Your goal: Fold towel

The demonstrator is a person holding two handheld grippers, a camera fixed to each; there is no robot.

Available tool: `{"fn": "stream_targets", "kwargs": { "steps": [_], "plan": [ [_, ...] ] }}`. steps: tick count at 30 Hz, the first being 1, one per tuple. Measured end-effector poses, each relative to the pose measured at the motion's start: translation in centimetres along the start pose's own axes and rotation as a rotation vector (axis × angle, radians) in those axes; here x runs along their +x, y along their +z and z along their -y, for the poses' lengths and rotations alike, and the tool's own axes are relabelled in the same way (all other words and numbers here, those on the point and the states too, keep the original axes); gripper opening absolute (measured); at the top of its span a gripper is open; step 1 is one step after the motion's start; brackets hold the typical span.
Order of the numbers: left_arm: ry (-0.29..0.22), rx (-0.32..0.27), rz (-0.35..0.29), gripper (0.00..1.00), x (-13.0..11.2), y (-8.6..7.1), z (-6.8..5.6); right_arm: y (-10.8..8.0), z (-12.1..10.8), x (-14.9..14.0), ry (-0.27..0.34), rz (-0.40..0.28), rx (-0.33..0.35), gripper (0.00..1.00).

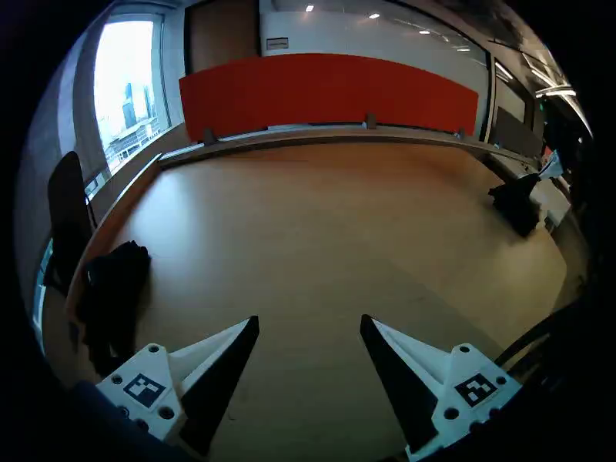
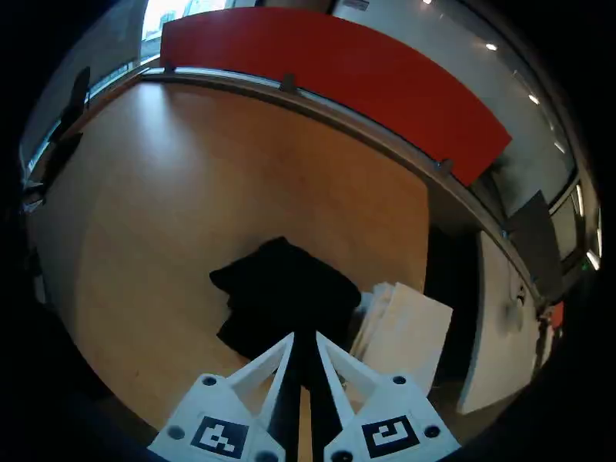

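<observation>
Left gripper view: the left claw gapes empty over the wooden bench, well short of the red partition.

Right gripper view: the right claw, nearly closed, seems to pinch the crumpled black towel, also short of the partition. Folding is barely begun. Next, the left claw probably needs a second corner.

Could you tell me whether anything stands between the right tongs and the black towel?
Nothing visible does. The black towel lies on the wooden table straight ahead of the right tongs, whose tips reach its near edge; a white stack sits beside it, off the path.
</observation>
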State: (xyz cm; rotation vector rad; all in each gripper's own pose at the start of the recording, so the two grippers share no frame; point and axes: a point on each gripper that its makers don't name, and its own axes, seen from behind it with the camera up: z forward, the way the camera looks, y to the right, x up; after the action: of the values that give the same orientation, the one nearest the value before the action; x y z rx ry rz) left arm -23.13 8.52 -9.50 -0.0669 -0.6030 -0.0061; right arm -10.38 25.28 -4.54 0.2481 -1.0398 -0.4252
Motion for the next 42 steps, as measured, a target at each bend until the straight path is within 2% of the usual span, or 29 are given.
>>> {"fn": "stream_targets", "kwargs": {
  "steps": [15, 21, 42],
  "plan": [
    [0.013, 0.005, 0.012, 0.98, -0.5, -0.5, 0.5, 1.8, -0.6, -6.3, 0.058, 0.119, 0.002, 0.04],
    [0.015, 0.01, 0.02, 0.98, -0.9, -0.7, 0.6, 2.5, -1.1, -8.6, 0.067, 0.173, -0.016, 0.04],
    [0.035, 0.017, 0.037, 0.98, -1.1, -0.8, 0.5, 4.6, -1.5, -11.1, 0.109, 0.219, -0.063, 0.05]
  ]
}}
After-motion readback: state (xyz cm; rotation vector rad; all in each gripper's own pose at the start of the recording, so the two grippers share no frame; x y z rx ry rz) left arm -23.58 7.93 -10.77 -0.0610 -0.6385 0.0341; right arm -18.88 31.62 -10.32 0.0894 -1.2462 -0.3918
